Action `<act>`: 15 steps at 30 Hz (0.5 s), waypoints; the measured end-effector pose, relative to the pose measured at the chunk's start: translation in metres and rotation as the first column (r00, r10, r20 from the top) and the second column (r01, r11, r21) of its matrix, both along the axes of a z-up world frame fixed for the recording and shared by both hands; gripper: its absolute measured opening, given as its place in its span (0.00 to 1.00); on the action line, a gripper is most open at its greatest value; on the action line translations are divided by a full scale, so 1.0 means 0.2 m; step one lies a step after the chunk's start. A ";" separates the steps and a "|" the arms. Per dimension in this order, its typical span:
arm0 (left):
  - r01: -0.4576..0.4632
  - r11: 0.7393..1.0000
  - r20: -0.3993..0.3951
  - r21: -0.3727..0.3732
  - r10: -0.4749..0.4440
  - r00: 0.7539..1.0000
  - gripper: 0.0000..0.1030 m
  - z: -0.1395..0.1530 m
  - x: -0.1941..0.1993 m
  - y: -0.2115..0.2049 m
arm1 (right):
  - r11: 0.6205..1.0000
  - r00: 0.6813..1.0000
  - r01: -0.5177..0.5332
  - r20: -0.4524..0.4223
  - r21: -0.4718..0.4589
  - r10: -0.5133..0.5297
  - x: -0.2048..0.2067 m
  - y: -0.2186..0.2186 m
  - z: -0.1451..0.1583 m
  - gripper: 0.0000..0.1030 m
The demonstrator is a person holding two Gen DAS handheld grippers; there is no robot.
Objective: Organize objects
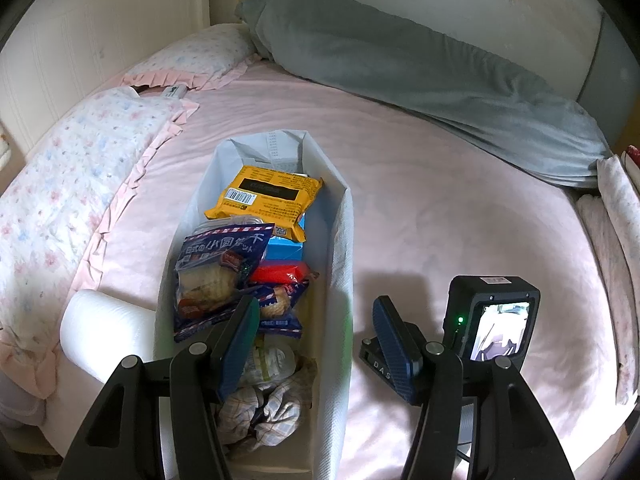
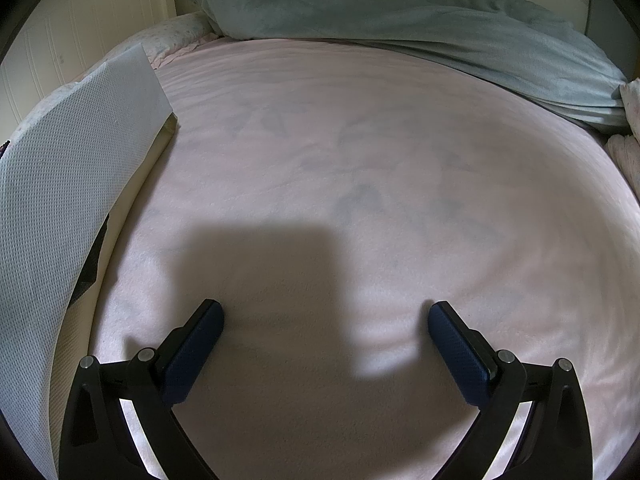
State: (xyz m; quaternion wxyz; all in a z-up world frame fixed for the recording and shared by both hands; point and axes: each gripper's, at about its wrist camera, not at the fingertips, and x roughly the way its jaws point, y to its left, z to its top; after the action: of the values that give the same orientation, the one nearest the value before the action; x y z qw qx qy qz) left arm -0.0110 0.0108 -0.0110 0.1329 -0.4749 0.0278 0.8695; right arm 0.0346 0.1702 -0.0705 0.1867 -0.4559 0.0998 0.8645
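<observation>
- Bed (image 1: 420, 184) with pink sheet, pale headboard behind; grey blanket (image 1: 420, 68) bunched along the far edge, floral pillows (image 1: 80, 168) on the left.
- White fabric bin (image 1: 342, 264), long and narrow, sits on the sheet centre-left in the left wrist view; in the right wrist view only its mesh-textured wall (image 2: 68, 168) shows, at the left edge.
- Bin contents, far to near: yellow snack pack (image 1: 266, 200) barcode side up, lying on a blue box (image 1: 286, 246); red packet (image 1: 282, 272) below that; two blue biscuit bags (image 1: 218, 276) with clear windows; a clear wrapped item, contents unreadable; crumpled checked cloth (image 1: 266, 410) at the near end.
- White roll (image 1: 104, 326) just beside the bin's left wall, outside it.
- Left gripper (image 1: 316, 316) over the bin's near end, one finger above the contents, the other outside the right wall; jaws apart, nothing between the pads.
- Right gripper (image 2: 326, 330) above bare sheet right of the bin, jaws wide, holding nothing; its camera body (image 1: 494, 322) with lit screen visible from the left wrist.
</observation>
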 end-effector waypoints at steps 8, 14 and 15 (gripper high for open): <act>0.002 1.000 0.000 -0.002 -0.002 1.000 0.55 0.00 0.00 0.00 | 1.000 1.000 0.000 0.000 0.000 0.000 0.00 0.01 0.00 0.98; 0.002 1.000 -0.001 -0.003 -0.002 1.000 0.55 0.00 0.00 0.00 | 1.000 1.000 -0.001 0.000 0.000 0.001 0.01 0.01 0.00 0.98; 0.002 1.000 -0.001 -0.003 -0.002 1.000 0.55 0.00 0.00 0.00 | 1.000 1.000 -0.001 0.000 0.000 0.001 0.00 0.00 0.00 0.98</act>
State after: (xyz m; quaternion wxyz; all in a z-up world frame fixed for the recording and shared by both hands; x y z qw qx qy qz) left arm -0.0109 0.0111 -0.0110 0.1331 -0.4748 0.0295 0.8695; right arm 0.0353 0.1711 -0.0708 0.1863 -0.4560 0.0997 0.8645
